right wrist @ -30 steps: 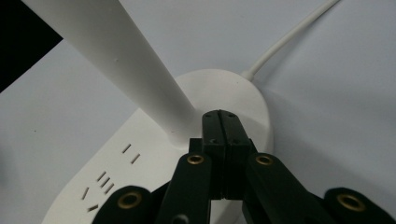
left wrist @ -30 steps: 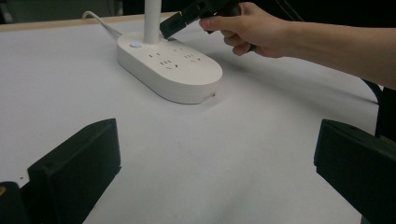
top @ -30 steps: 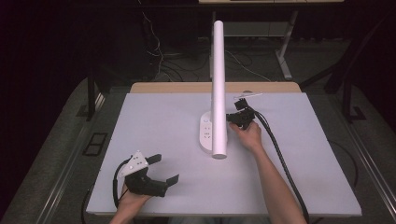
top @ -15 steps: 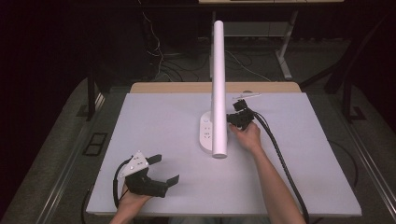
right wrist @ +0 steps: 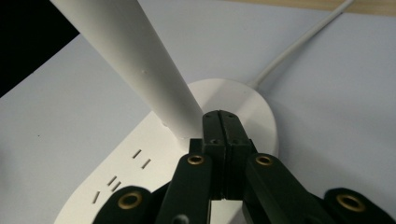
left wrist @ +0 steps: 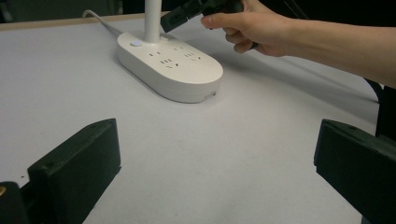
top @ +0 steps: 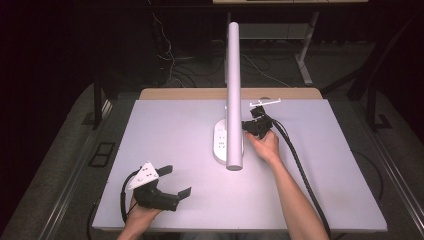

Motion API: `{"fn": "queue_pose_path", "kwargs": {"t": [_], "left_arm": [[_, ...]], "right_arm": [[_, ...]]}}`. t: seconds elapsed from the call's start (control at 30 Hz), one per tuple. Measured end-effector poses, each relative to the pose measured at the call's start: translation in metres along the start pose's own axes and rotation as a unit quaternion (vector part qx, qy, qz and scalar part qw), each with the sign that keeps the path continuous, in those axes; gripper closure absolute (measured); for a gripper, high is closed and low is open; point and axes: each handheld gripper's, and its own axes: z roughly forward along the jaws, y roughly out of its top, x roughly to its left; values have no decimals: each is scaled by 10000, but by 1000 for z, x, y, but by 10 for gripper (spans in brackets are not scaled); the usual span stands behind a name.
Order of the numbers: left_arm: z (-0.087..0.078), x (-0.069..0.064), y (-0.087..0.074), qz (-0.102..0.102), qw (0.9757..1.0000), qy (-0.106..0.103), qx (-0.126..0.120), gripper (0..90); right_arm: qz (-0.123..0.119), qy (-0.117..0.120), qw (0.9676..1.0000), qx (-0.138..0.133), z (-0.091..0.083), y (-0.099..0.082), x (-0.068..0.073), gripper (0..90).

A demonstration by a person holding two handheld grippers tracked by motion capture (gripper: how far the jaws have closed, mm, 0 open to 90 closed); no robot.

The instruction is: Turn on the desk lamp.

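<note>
A white desk lamp stands mid-table: an oval base (top: 220, 145) with sockets on top and a tall white pole (top: 233, 85). My right gripper (top: 246, 125) is shut with nothing between its jaws. Its tips (right wrist: 221, 119) sit at the foot of the pole (right wrist: 135, 60), just above the base (right wrist: 140, 163); whether they touch it I cannot tell. My left gripper (top: 176, 181) rests open at the front left of the table, far from the lamp. In its own view its jaws (left wrist: 215, 163) stand wide apart, facing the base (left wrist: 170, 65) and the right gripper (left wrist: 175, 17).
The table top (top: 170, 135) is a pale sheet with a wooden strip along its far edge. The lamp's white cable (right wrist: 299, 44) runs off the back of the base. A small round button (left wrist: 136, 43) sits on the base by the pole. A black cable (top: 300, 170) trails from the right gripper.
</note>
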Motion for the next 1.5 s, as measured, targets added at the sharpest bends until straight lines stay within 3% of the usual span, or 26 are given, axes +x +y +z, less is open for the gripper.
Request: {"fn": "queue_pose_path", "kwargs": {"t": [0.3,0.73,1.13,1.17,1.27,1.5], "left_arm": [[1,-1,0,7,10000,1,-2,0],[1,-1,0,9,10000,6,7,0],[2,-1,-1,23,10000,14,37,0],[2,-1,-1,34,10000,12,47,0],[3,-1,-1,29,10000,15,51,0],[3,-1,-1,51,10000,10,84,0]], "right_arm": [[-187,76,9998,-30,-26,9,4,896],[-476,11,9989,-24,-58,13,8,896],[-631,-1,9980,24,-88,1,12,893],[-600,-6,9982,0,-93,-3,12,830],[-559,-1,9984,-3,-99,-6,12,754],[-551,45,9984,-102,-117,-20,16,414]]}}
